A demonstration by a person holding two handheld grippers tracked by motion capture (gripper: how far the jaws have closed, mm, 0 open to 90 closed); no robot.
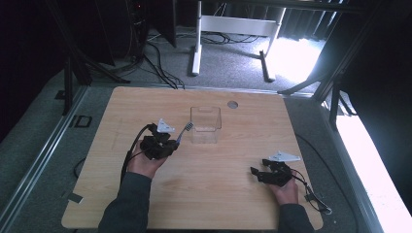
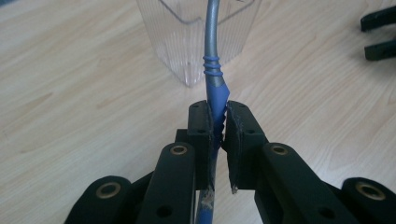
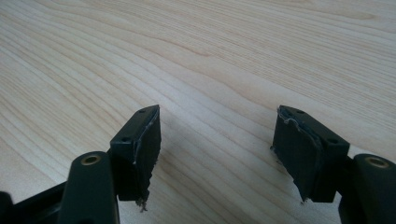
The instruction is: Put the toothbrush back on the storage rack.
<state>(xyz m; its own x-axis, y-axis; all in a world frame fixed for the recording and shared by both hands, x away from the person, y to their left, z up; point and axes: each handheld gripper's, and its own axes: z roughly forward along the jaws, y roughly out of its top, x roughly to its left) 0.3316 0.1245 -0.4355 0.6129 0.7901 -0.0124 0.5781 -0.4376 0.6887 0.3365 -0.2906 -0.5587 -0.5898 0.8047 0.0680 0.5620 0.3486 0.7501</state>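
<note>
My left gripper [image 1: 173, 141] [image 2: 219, 125] is shut on the blue handle of a utensil [image 1: 182, 133] [image 2: 214, 88]. The utensil's grey metal shaft rises toward a clear plastic container [image 1: 205, 125] [image 2: 187, 37], and its metal head lies just left of the container's wall. The container stands upright at the table's middle, and I see nothing inside it. My right gripper [image 1: 254, 173] [image 3: 217, 144] rests low near the front right of the table, open, with bare wood between its fingers. Its black fingertips [image 2: 379, 35] also show in the left gripper view, far off at the upper right.
The wooden table [image 1: 145, 194] has a round grey grommet [image 1: 232, 104] near its far edge. Cables trail from both grippers over the front edge. Beyond the table, a white desk frame [image 1: 197, 53] and loose cables lie on the grey floor.
</note>
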